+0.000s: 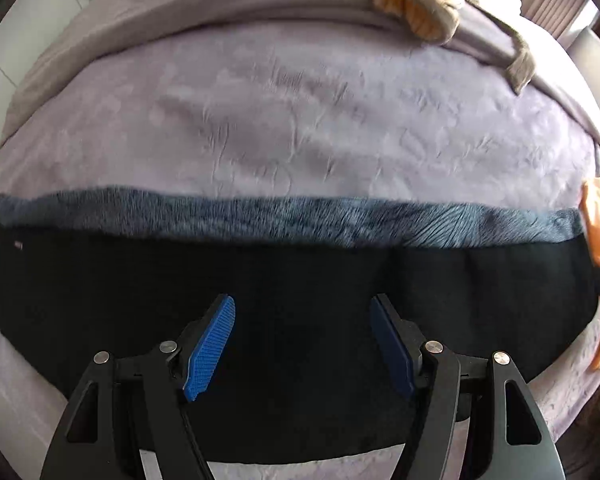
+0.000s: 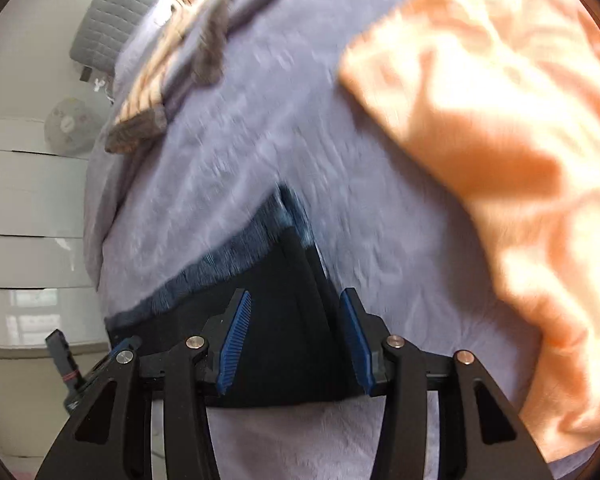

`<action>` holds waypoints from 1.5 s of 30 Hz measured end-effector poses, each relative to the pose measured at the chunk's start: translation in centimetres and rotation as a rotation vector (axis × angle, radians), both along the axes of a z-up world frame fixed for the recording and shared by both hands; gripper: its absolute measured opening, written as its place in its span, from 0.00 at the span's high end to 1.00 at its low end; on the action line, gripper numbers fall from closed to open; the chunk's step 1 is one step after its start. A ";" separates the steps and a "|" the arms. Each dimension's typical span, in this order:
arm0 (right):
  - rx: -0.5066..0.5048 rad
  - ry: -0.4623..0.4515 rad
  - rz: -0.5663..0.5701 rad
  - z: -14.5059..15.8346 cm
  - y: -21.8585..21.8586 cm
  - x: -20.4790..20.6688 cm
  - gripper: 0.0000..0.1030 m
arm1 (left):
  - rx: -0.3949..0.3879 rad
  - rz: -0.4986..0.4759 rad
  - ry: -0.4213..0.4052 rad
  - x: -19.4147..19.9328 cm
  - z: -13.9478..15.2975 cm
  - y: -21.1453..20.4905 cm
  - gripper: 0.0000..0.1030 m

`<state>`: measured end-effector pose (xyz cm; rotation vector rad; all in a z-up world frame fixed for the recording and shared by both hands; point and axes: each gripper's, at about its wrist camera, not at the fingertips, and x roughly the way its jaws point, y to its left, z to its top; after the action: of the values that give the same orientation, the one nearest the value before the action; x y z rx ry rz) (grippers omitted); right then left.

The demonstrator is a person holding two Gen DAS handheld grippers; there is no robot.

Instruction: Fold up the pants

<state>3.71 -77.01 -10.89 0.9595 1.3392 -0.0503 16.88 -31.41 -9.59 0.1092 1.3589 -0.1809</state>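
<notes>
From the left wrist, the left gripper (image 1: 302,308) hovers with its blue pads (image 1: 210,350) spread wide apart above the black pants (image 1: 300,280), which lie flat across the near part of the lilac bedsheet (image 1: 300,120); their blue fleecy lining (image 1: 300,220) shows along the far edge. From the right wrist, the right gripper (image 2: 296,304) hangs with fingers apart over the pants' (image 2: 284,320) right end, an orange cloth (image 2: 500,160) to the right
</notes>
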 end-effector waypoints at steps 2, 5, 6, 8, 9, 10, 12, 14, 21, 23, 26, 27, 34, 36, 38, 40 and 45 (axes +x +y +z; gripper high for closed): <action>0.059 0.010 0.024 -0.6 0.8 -0.4 0.90 | 0.010 0.005 -0.018 -0.1 0.1 0.0 0.30; -0.043 0.017 0.079 0.3 1.8 -0.8 0.93 | 0.103 0.001 -0.030 0.3 -1.3 0.0 0.27; -0.139 0.076 0.118 -0.1 1.8 -1.0 0.92 | 0.121 0.012 -0.009 0.6 -1.9 0.3 0.27; -0.143 0.126 0.113 -1.2 1.5 -1.4 0.92 | 0.090 0.065 0.002 1.1 -1.5 1.5 0.27; -0.133 0.117 0.078 -0.9 1.2 -1.8 0.89 | 0.083 0.074 -0.017 1.1 -0.9 1.8 0.27; -0.150 0.100 0.063 -0.1 1.2 -1.8 0.87 | 0.075 0.073 -0.046 1.2 -0.1 2.0 0.27; -0.233 0.044 0.082 2.5 1.9 -1.2 0.82 | 0.067 0.048 -0.071 1.3 0.8 1.9 0.27; -0.267 -0.059 0.145 4.8 3.7 0.2 0.79 | 0.086 0.011 -0.068 1.7 0.2 1.1 0.27; -0.233 -0.063 0.428 -0.9 12.4 8.4 0.79 | 0.124 0.060 -0.086 5.0 -3.6 0.2 0.27; -0.288 -0.034 0.407 -3.0 11.6 9.3 0.85 | 0.142 0.063 -0.084 6.1 -3.9 0.6 0.27; -0.309 0.002 0.302 -3.7 8.4 9.7 0.90 | 0.144 0.078 -0.068 6.9 -2.8 2.0 0.27; -0.287 0.012 0.267 -3.3 7.5 9.6 0.89 | 0.146 0.080 -0.075 6.7 -1.9 2.7 0.27; -0.103 -0.061 0.232 2.0 7.3 5.0 0.57 | 0.151 0.175 -0.036 2.5 3.5 10.4 0.27; -0.040 -0.073 0.245 2.7 9.5 3.4 0.57 | 0.155 0.218 -0.028 0.7 4.9 13.4 0.27; 0.051 -0.085 0.259 2.8 11.6 2.4 0.57 | 0.171 0.250 -0.029 -1.1 6.1 16.2 0.27; 0.147 -0.087 0.265 2.8 14.8 1.2 0.57 | 0.197 0.260 -0.031 -1.7 6.2 18.3 0.27; 0.399 -0.083 0.307 0.8 26.0 0.2 0.57 | 0.214 0.263 -0.002 -2.2 4.9 23.3 0.27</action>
<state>3.89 -51.04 -10.13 1.0604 1.4336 0.5021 14.70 -8.06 -4.66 0.1085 1.3736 0.1858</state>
